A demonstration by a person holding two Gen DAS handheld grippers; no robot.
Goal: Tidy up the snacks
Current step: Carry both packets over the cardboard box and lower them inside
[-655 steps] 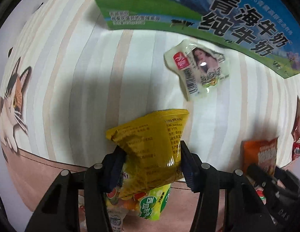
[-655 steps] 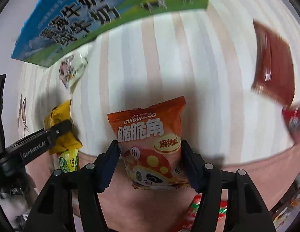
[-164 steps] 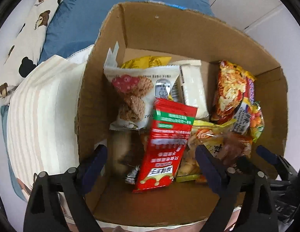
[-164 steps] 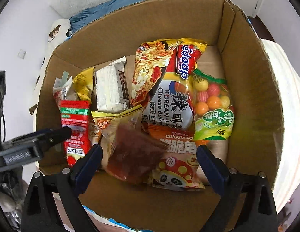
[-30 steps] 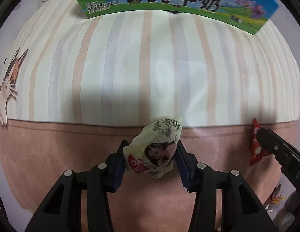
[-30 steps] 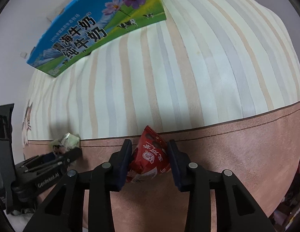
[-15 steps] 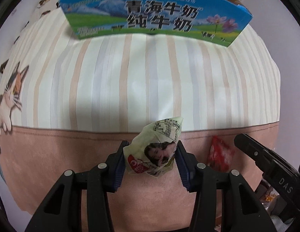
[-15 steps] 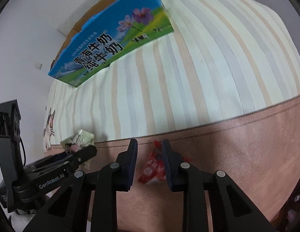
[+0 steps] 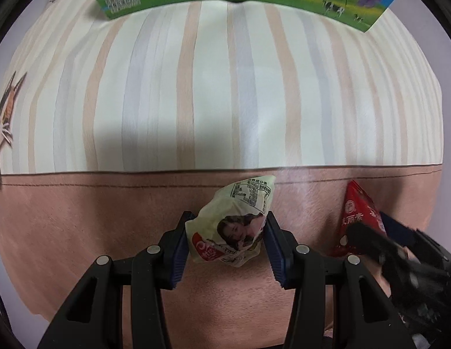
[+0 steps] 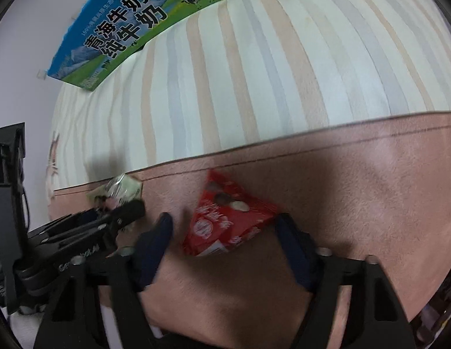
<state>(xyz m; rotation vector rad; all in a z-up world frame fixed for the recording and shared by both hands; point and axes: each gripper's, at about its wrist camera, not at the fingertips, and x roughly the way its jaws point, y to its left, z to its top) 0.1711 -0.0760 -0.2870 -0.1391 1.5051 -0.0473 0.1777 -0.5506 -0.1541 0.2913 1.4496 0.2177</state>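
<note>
A home bedroom — striped bedcover (image 9: 219, 93) with cat print (image 9: 4, 122) — milk carton (image 10: 132, 20).

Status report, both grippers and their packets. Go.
Left gripper shut on pale green packet. Right gripper jaws just opened, red packet loose between them on pink blanket. Path to milk carton box unobstructed.

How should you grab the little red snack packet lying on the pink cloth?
Come from above and pinch the red packet across its puffy middle, one finger on each slanted side. It lies flat, and its pointed top is too thin. The right gripper already straddles it, jaws just opened.
</note>
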